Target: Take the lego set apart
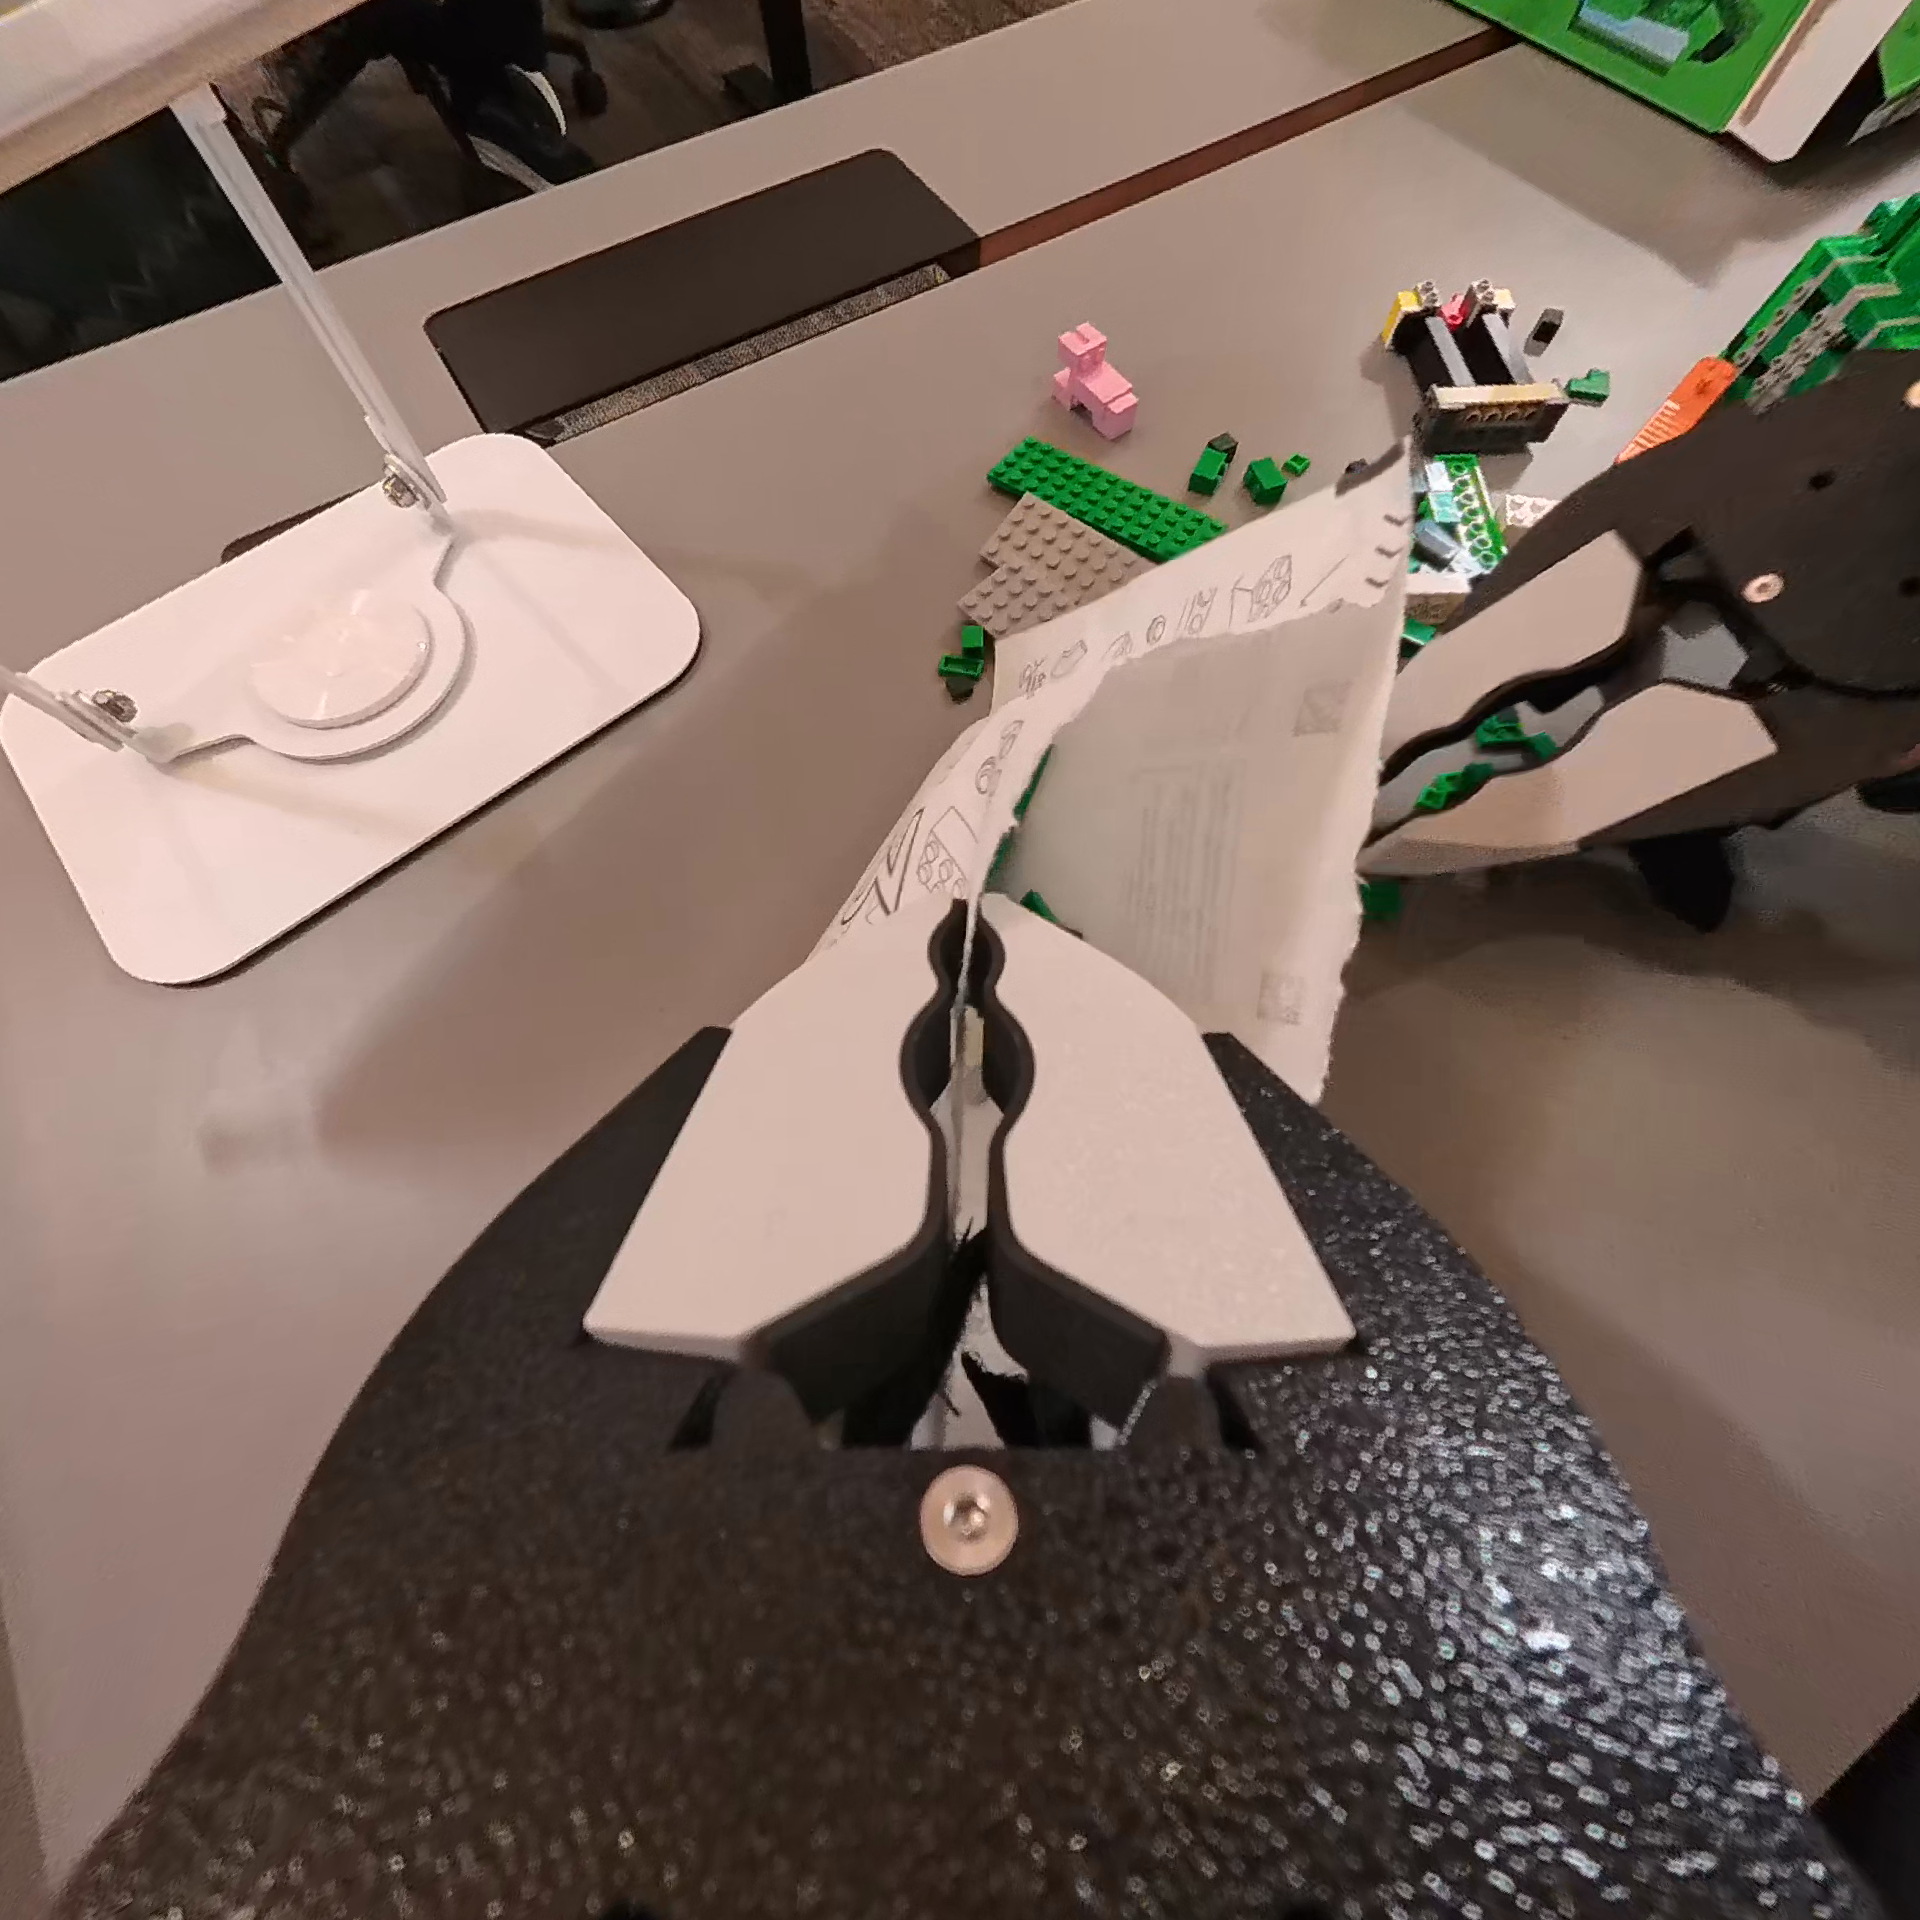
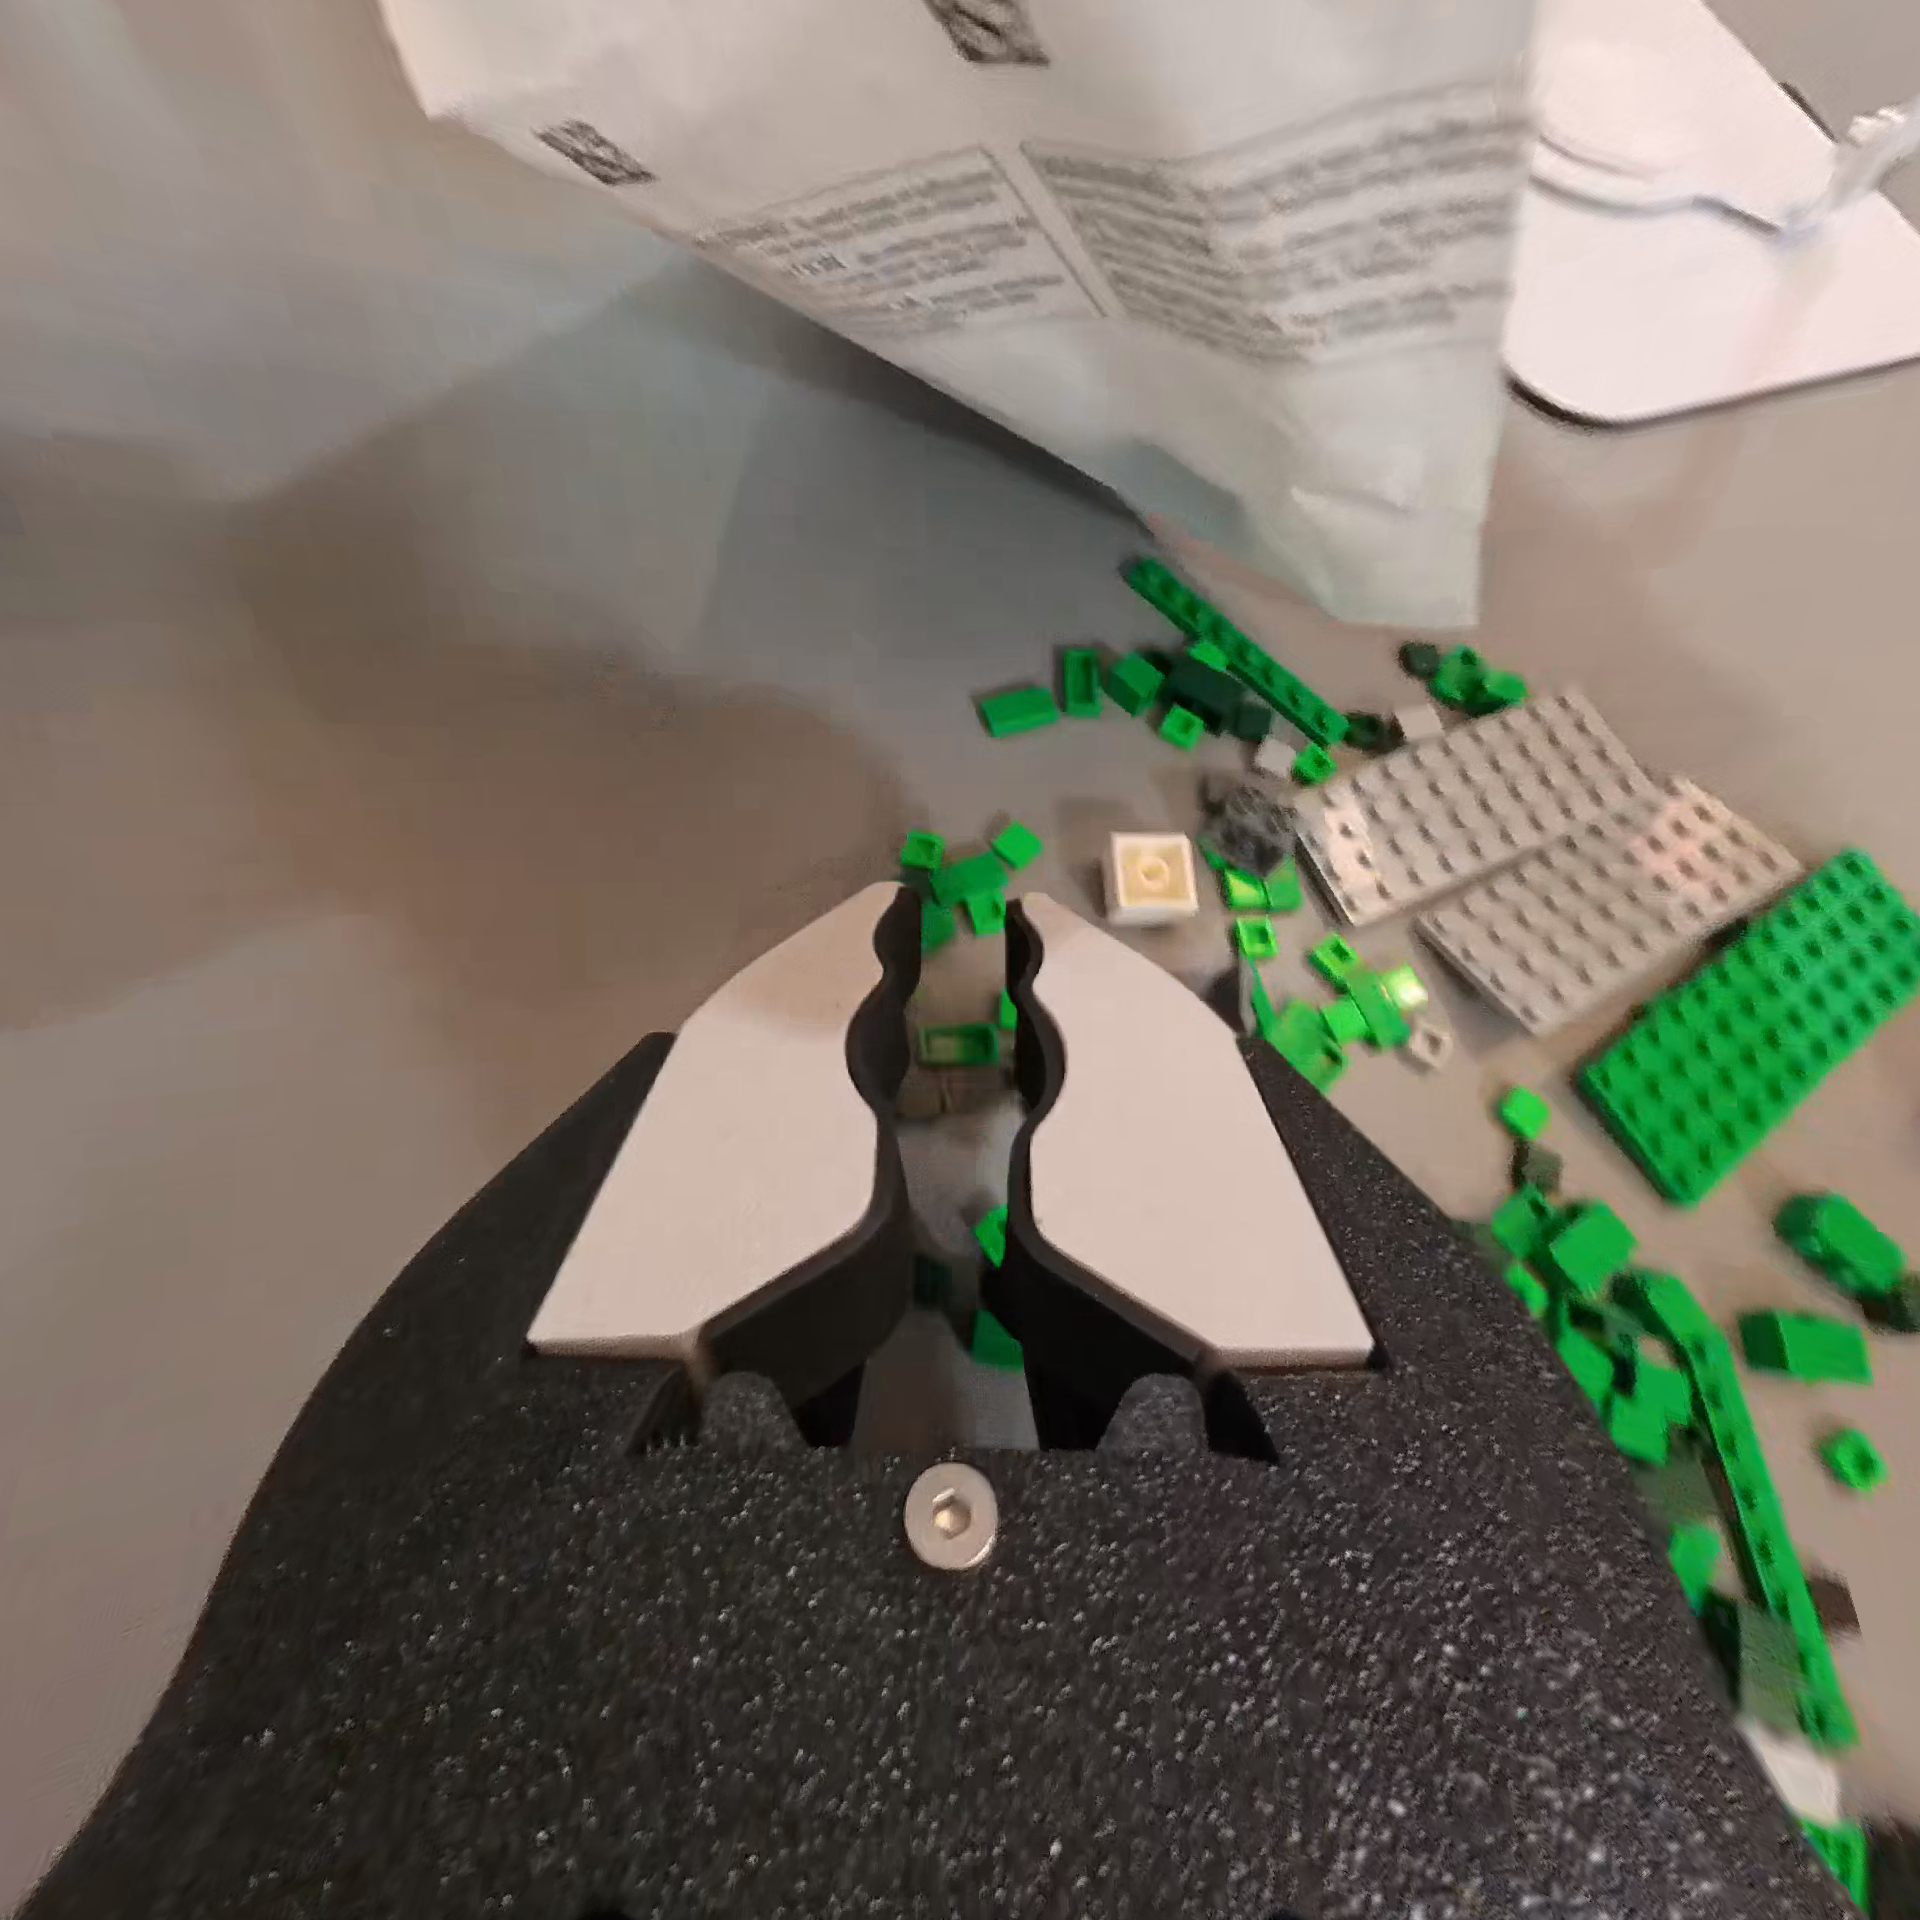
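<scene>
**A:** So what was the left gripper (image 1: 971, 935) doing there? Looked like its fingers were pressed together on the torn paper bag (image 1: 1195, 769), holding it up off the grey table (image 1: 520, 1091), with the ragged edge sticking up.

**B:** Yep, pinched tight on it. The right gripper (image 2: 961, 904) had its fingers slightly apart with nothing gripped, and it hung low over the loose green pieces (image 2: 1132, 686). You could see a small green tile (image 2: 956, 1042) on the table through the gap.

**A:** And the lego itself?

**B:** Scattered on the table, past the bag. Green plate (image 1: 1101, 497) beside a grey plate (image 1: 1060, 566), a pink pig (image 1: 1091, 387) farther back, a black-and-tan chunk (image 1: 1475, 364) to its right, and a bigger green build (image 1: 1839, 301) at the right edge. White lamp base (image 1: 343, 707) sat well off to the left.
</scene>
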Demonstrator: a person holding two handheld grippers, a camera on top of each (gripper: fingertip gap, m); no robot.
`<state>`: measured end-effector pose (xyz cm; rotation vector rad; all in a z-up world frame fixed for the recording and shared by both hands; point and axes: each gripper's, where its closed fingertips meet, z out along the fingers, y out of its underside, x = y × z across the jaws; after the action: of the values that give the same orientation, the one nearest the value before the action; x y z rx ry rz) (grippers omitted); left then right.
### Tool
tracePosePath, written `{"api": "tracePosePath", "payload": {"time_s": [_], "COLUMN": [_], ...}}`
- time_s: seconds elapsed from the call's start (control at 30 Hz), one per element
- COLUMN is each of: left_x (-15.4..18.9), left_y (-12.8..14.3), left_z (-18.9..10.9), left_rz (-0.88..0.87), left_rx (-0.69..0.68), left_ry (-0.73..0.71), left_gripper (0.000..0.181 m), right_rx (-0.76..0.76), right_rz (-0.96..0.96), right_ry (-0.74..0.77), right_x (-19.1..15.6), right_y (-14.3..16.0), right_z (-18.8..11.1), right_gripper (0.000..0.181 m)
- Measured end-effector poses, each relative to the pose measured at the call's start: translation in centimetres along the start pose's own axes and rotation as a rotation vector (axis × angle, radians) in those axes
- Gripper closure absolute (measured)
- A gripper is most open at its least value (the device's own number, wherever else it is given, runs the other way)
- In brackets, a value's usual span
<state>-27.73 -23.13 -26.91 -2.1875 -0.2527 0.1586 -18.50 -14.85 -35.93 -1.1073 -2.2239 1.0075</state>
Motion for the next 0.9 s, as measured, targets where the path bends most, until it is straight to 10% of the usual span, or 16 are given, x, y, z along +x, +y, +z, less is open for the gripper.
{"api": "tracePosePath", "payload": {"time_s": [0.6,0.9], "left_x": [0.2,0.2], "left_y": [-0.2,-0.3], "left_z": [-0.3,-0.4], "left_rz": [-0.003,-0.001], "left_rx": [0.014,0.013], "left_ry": [0.021,0.011], "left_gripper": [0.181,0.181], "right_rx": [-0.393,0.101], "right_rz": [-0.186,-0.224], "right_ry": [-0.117,-0.193], "right_x": [-1.3,-5.2], "right_y": [0.7,-11.5], "right_z": [2.9,-3.8], "right_gripper": [0.174,0.174]}}
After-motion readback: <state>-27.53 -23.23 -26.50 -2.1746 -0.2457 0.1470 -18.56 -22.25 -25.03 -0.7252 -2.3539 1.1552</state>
